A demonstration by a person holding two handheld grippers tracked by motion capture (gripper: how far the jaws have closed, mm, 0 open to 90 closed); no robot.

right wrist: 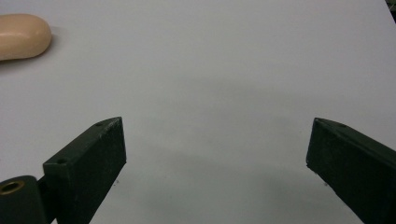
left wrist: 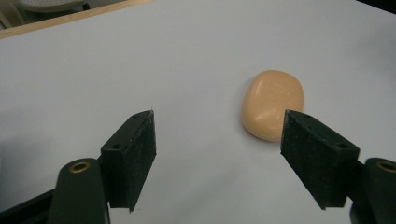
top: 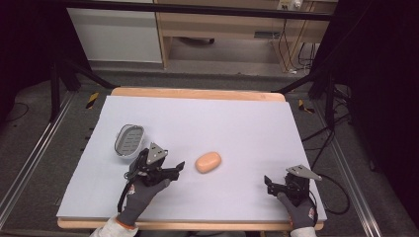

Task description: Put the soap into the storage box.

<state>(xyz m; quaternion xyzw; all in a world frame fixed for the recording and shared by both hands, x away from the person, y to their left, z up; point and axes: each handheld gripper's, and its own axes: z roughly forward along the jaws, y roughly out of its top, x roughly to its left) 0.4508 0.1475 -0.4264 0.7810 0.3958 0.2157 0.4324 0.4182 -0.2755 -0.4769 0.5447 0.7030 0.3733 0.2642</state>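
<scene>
A peach-coloured oval soap bar [top: 208, 162] lies near the middle of the white table top [top: 197, 123]. My left gripper [top: 179, 168] is open just left of it, jaws pointing at it. In the left gripper view the soap bar [left wrist: 272, 103] lies a little ahead, close to the right jaw, with nothing between the jaws [left wrist: 218, 140]. My right gripper [top: 267, 181] stands open near the front right of the table, well apart from the soap. In the right gripper view the soap bar [right wrist: 21, 35] shows at the far upper left, and the open gripper [right wrist: 217, 147] holds nothing.
A white soap dish with a grey slotted insert [top: 129, 140] sits at the left, just behind my left gripper. The wooden table edge [top: 197, 93] runs along the back. Dark frame legs and cables stand on the floor around the table.
</scene>
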